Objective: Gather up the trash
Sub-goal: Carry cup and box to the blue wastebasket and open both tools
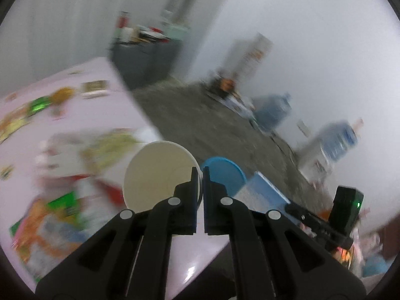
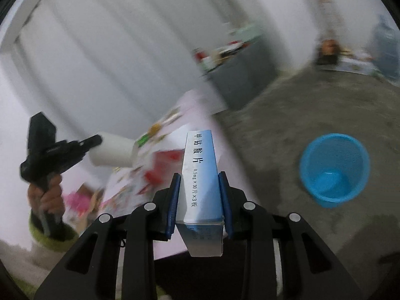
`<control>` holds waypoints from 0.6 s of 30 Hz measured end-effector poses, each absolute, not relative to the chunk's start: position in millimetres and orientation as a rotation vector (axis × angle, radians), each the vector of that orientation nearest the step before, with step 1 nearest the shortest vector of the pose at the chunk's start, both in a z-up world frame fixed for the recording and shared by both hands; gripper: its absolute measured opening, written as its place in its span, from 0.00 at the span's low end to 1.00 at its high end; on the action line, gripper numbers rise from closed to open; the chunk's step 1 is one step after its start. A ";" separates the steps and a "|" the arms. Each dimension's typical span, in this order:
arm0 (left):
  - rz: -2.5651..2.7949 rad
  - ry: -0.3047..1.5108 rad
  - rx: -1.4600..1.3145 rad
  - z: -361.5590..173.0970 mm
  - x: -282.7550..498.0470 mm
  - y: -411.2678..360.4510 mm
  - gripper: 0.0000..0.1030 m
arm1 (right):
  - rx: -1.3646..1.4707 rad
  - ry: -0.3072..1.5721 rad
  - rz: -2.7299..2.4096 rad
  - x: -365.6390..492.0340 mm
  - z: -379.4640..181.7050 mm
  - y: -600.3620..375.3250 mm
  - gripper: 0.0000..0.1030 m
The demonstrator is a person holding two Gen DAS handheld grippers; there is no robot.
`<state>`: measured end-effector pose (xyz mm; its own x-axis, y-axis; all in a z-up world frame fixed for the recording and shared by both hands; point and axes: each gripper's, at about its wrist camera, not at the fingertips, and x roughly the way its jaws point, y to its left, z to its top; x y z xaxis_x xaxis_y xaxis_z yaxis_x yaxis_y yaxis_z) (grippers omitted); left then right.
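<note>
My left gripper (image 1: 199,172) is shut on the rim of a white paper cup (image 1: 160,175), held up over the edge of the pink table (image 1: 107,80). The right wrist view shows that cup (image 2: 112,152) lying sideways in the left gripper (image 2: 97,140), with a hand (image 2: 50,195) on the handle. My right gripper (image 2: 199,175) is shut on a blue-and-white medicine box (image 2: 200,160), pads on its two long sides. A round blue mesh bin (image 2: 335,170) stands on the grey floor to the right. In the left wrist view the bin (image 1: 225,172) shows just behind the fingertips.
Colourful wrappers and packets (image 1: 57,207) lie across the pink table. A dark cabinet (image 1: 145,57) with clutter on top stands at the back wall. Big blue water jugs (image 1: 337,140) and boxes line the right wall. Bare grey floor (image 2: 287,115) surrounds the bin.
</note>
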<state>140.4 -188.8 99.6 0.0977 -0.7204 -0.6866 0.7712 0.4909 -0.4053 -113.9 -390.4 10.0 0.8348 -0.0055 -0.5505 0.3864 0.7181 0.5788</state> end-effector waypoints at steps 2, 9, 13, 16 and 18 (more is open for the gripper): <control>-1.176 1.022 0.103 86.9 123.6 -237.7 0.02 | 0.774 0.547 -0.321 -135.2 2.3 -411.1 0.29; -1.256 1.211 0.218 11.4 93.9 -396.4 0.02 | 0.916 0.565 -0.540 -162.6 -45.6 -483.7 0.29; -1.246 1.254 0.288 -26.6 83.6 -457.0 0.02 | 0.983 0.584 -0.640 -151.5 -78.1 -528.0 0.29; -1.230 1.263 0.287 -48.5 81.0 -496.3 0.27 | 1.022 0.563 -0.712 -141.9 -97.6 -561.2 0.35; -1.194 1.296 0.289 -64.6 81.5 -511.9 0.63 | 1.087 0.546 -0.703 -137.7 -116.8 -585.5 0.64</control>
